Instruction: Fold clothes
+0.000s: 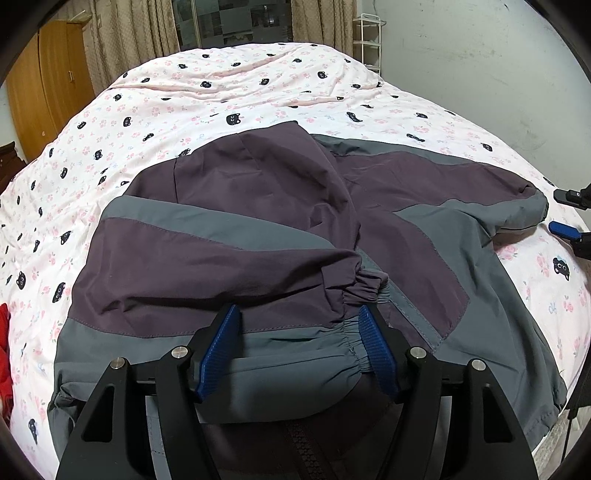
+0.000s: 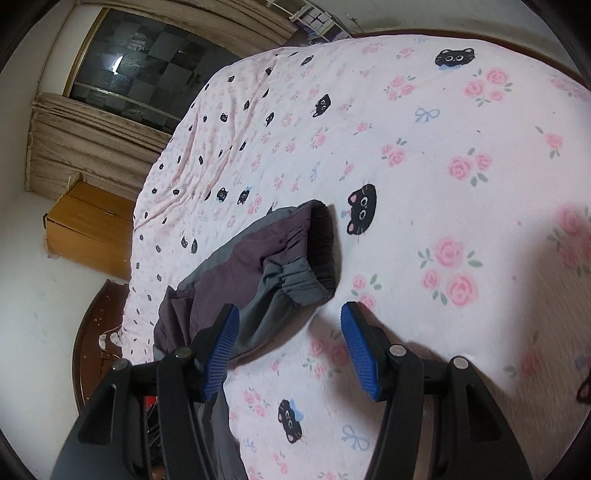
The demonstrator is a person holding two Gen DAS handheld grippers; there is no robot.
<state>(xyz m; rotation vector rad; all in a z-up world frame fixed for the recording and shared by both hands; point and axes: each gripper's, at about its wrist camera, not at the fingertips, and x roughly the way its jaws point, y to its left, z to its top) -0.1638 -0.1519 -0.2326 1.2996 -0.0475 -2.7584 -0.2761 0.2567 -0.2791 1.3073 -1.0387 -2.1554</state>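
Note:
A purple and grey jacket (image 1: 258, 229) lies spread on the bed's pink flowered sheet (image 1: 221, 92). One sleeve is folded across its body, with the elastic cuff (image 1: 364, 290) near the middle. My left gripper (image 1: 297, 332) hovers open over this sleeve; the grey fabric lies between its blue pads (image 1: 218, 354) unpinched. The other sleeve stretches out to the right. Its cuff (image 2: 306, 258) lies just ahead of my right gripper (image 2: 290, 325), which stands open, its left pad (image 2: 221, 347) over the sleeve. The right gripper (image 1: 561, 212) also shows at the left wrist view's right edge.
A wooden wardrobe (image 1: 48, 85) stands beyond the bed on the left, a curtained dark window (image 1: 229, 22) behind it, a white rack (image 1: 369, 40) by the wall. A red cloth (image 1: 3, 350) lies at the bed's left edge. Dark wooden bed frame (image 2: 92, 332) rims the mattress.

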